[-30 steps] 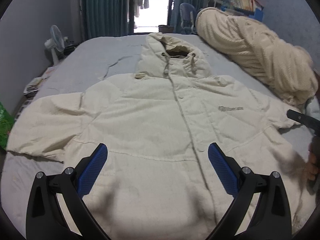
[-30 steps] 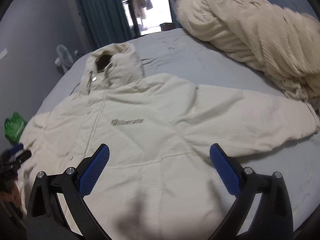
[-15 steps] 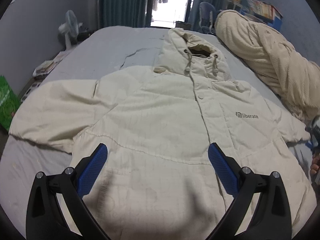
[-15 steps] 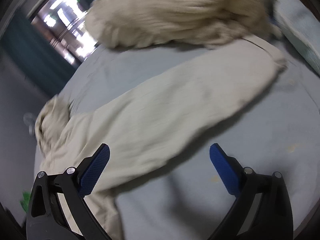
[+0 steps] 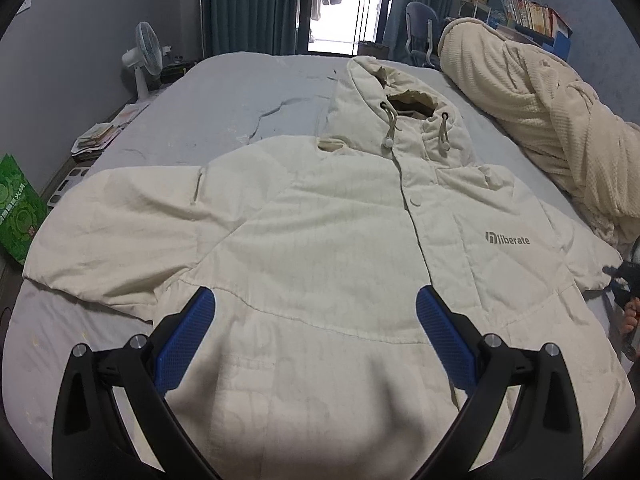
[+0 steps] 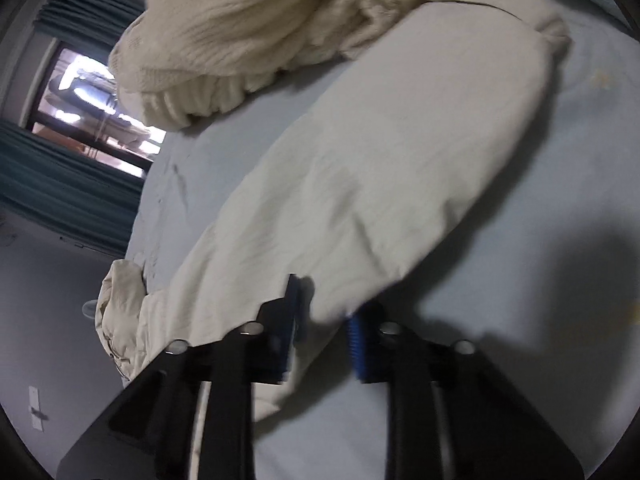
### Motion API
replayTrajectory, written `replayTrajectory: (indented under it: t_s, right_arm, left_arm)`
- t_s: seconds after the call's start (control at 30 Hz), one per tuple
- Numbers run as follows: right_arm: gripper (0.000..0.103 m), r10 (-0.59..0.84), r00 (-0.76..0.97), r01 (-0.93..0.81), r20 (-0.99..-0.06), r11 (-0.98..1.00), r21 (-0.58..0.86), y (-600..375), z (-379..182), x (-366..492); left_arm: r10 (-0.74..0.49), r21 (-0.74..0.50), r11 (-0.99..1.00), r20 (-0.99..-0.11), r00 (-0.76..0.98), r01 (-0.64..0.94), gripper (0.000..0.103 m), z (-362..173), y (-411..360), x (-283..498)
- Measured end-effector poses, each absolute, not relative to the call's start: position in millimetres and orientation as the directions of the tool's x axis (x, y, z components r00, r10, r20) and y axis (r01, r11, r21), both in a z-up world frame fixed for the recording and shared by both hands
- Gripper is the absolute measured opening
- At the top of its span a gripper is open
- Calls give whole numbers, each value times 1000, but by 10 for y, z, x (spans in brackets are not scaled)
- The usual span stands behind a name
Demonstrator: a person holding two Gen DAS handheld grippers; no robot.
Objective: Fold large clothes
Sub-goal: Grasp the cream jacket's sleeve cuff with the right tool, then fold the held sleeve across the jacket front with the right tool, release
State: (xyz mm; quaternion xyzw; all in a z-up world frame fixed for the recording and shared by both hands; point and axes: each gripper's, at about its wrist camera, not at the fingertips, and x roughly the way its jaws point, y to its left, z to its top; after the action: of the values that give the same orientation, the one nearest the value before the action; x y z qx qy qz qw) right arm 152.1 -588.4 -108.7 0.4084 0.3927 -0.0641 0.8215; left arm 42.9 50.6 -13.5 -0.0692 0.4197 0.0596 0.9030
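A cream hooded jacket (image 5: 328,248) lies flat, front up, on the grey bed (image 5: 224,96), sleeves spread to both sides, hood pointing away. My left gripper (image 5: 316,320) is open and empty, hovering over the jacket's lower front. My right gripper (image 6: 326,320) is shut on the lower edge of the jacket's right sleeve (image 6: 400,168), part way along it. The right gripper also shows at the far right edge of the left wrist view (image 5: 624,276), beside the sleeve.
A rolled cream knit blanket (image 5: 536,92) lies along the bed's right side, touching the sleeve cuff (image 6: 552,28). A fan (image 5: 146,52), stacked papers (image 5: 96,140) and a green bag (image 5: 16,208) stand on the left. Curtains and a balcony door are behind.
My right gripper swung to the right sleeve, dropped close and closed on its edge. My left gripper drifted left and tilted, staying open over the jacket.
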Motion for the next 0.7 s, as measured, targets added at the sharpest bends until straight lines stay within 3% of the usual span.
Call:
replayTrajectory:
  t_s: [0.3,0.57,0.7]
  right_arm:
    - [13,243,795,245,-555,709,661,-5341,-323,1673]
    - [13,403,795,-1,-453,748,663,-4385,298,1785]
    - [13,484,754,-100,-445,754,650,-3853,438,1768]
  left_arm:
    - [38,-84,985,-755,655,-153,95,-67,492,407]
    - [43,-84,984,-750,661,-159,95,-35,508,387]
    - [43,-91,982,-747,663,-166,95,-14,531,377]
